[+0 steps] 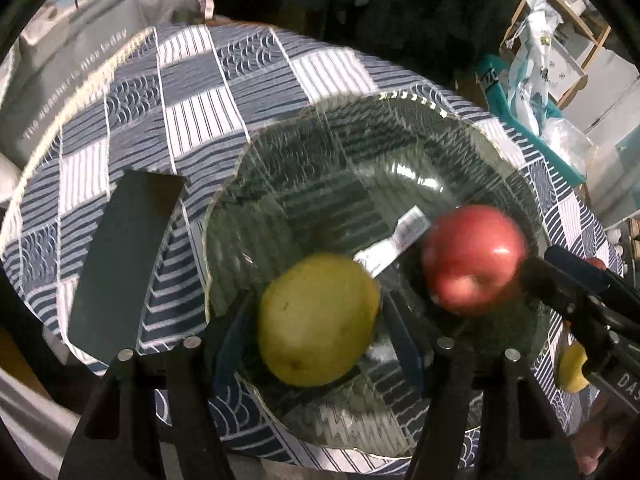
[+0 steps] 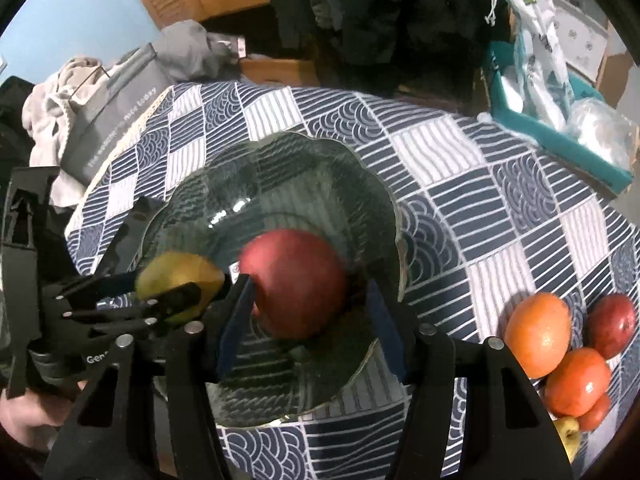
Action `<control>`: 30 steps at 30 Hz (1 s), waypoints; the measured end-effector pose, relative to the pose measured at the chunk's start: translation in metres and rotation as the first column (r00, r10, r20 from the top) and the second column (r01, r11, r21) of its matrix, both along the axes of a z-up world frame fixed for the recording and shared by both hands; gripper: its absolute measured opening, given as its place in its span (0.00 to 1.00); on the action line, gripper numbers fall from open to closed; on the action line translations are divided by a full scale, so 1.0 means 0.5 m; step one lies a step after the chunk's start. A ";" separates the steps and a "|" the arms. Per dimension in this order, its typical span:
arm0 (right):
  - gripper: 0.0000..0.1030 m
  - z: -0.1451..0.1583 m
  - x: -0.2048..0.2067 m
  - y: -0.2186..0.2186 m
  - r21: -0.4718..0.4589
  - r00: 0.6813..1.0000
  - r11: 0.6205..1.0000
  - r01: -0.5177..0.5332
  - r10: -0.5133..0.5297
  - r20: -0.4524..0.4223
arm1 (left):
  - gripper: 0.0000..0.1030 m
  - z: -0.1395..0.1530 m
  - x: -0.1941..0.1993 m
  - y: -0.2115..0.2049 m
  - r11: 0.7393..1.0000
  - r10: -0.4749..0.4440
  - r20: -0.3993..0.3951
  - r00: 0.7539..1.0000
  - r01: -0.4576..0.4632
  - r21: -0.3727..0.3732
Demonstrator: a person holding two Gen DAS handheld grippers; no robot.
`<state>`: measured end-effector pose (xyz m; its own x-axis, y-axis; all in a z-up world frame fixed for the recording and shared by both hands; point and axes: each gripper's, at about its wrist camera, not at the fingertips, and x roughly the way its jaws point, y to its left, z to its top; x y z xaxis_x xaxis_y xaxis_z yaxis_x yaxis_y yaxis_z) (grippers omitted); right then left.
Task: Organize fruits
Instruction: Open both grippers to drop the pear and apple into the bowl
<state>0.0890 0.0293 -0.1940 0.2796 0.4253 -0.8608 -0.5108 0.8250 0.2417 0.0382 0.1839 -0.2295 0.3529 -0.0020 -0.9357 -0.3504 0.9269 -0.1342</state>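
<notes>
A: How did the left gripper (image 1: 316, 316) stand?

B: It pointed forward and down into the glass bowl (image 1: 280, 184). Its 2 blue fingers (image 1: 404, 340) were on both sides of the yellow-green pear (image 1: 318, 320), and the pear filled the gap between them. So it was closed on the pear. In the right wrist view the same gripper (image 2: 180, 292) came in from the left side, with 1 black finger lying across the pear (image 2: 180, 284). A part of the person's hand (image 2: 24, 412) was visible behind it, low at the left edge.

A: And the right gripper (image 2: 308, 292)?

B: It also pointed forward and down over the bowl (image 2: 384, 184). The red apple (image 2: 294, 284) sat between its fingers (image 2: 236, 320). The left finger touched the apple. Beside the right finger I saw a small gap, and the picture was blurred there, so I cannot tell if the grip was tight or loose.

A: Where were the 2 fruits relative to each other?

B: The apple (image 1: 474, 258) was to the right of the pear and a little further forward; both were over the bowl.

A: Other fruits?

B: To the right of the right gripper, on the checked tablecloth (image 2: 480, 184), lay an orange-red fruit (image 2: 538, 336), a dark red one (image 2: 612, 324) and a persimmon (image 2: 578, 382), close together.
</notes>
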 end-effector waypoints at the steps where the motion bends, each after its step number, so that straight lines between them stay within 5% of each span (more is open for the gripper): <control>1: 0.57 -0.001 0.003 -0.002 0.003 1.000 1.000 0.002 -0.002 -0.008 | 0.74 0.005 0.000 -0.001 1.000 -0.004 0.004 1.000 0.004 0.009; 11: 0.58 0.025 0.000 -0.017 0.016 0.999 0.999 0.028 -0.029 0.030 | 0.78 0.055 -0.007 -0.013 0.998 -0.017 0.066 0.998 0.013 0.060; 18: 0.72 0.074 -0.013 -0.029 0.017 0.992 0.998 0.055 -0.056 0.110 | 0.78 0.109 -0.009 -0.034 0.998 -0.038 0.136 0.990 0.030 0.061; 30: 0.75 0.166 -0.035 -0.096 0.007 0.961 0.988 0.157 -0.155 0.230 | 0.78 0.208 -0.017 -0.091 0.994 -0.102 0.268 0.958 0.091 0.055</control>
